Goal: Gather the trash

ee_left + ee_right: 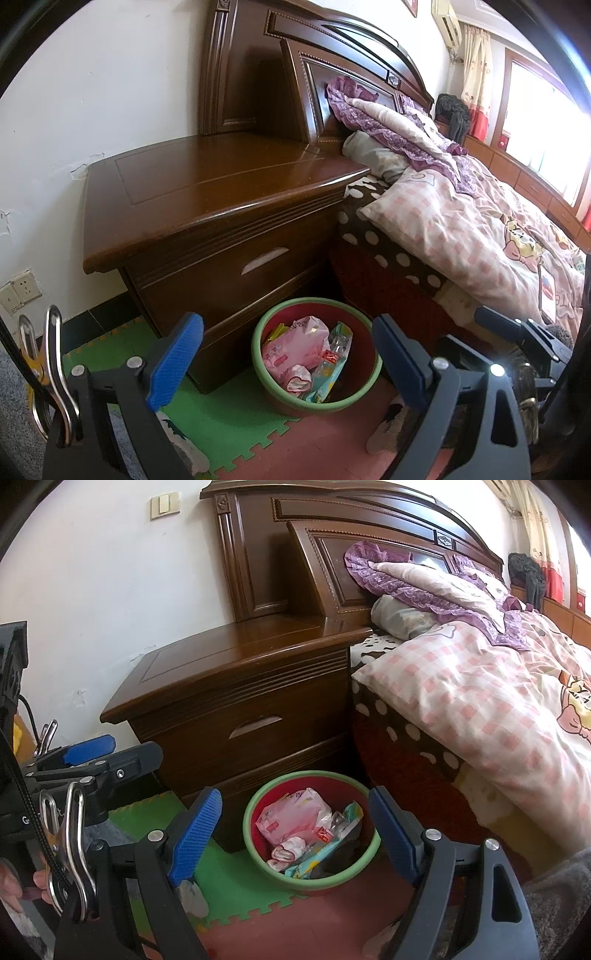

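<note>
A round bin with a green rim [258, 354] [248, 843] stands on the floor in front of the nightstand. It holds trash: a pink wrapper [291, 350] [291, 818], a teal packet [330, 376] [317, 860] and small crumpled pieces. My left gripper [286, 363] is open and empty, its blue pads either side of the bin in its view. My right gripper [295, 834] is open and empty, framing the bin the same way. The left gripper also shows at the left of the right wrist view [110, 753].
A dark wooden nightstand [221, 199] [240, 672] with a bare top stands against the wall. The bed with a pink checked quilt [461, 229] [480, 686] is on the right. Green and red foam mats [236, 424] [236, 886] cover the floor.
</note>
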Tool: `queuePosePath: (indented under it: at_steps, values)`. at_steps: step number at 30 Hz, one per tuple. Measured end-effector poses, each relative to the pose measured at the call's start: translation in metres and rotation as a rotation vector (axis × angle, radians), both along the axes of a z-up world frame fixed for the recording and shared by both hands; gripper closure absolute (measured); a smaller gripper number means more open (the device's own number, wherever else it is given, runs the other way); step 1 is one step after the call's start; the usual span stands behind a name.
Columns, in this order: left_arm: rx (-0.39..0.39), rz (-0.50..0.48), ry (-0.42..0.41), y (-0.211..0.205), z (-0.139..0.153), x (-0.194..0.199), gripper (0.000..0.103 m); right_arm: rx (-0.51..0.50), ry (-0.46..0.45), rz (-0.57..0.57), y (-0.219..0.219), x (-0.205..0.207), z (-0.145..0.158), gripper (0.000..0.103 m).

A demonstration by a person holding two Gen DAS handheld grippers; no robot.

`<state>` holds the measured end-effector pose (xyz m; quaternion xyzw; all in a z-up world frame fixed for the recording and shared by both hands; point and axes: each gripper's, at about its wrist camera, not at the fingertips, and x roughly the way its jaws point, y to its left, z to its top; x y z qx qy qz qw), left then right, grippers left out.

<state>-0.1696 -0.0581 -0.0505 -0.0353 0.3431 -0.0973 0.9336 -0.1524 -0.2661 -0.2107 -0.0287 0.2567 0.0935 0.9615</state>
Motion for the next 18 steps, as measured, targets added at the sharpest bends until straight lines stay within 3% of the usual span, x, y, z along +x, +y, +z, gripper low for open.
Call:
queuePosePath:
  at_steps: [18]
  values:
    - [0.003, 0.001, 0.011, -0.0006, -0.0037, 0.0002, 0.008, -0.002, 0.005, 0.006, 0.0012, 0.0008, -0.0022, 0.020]
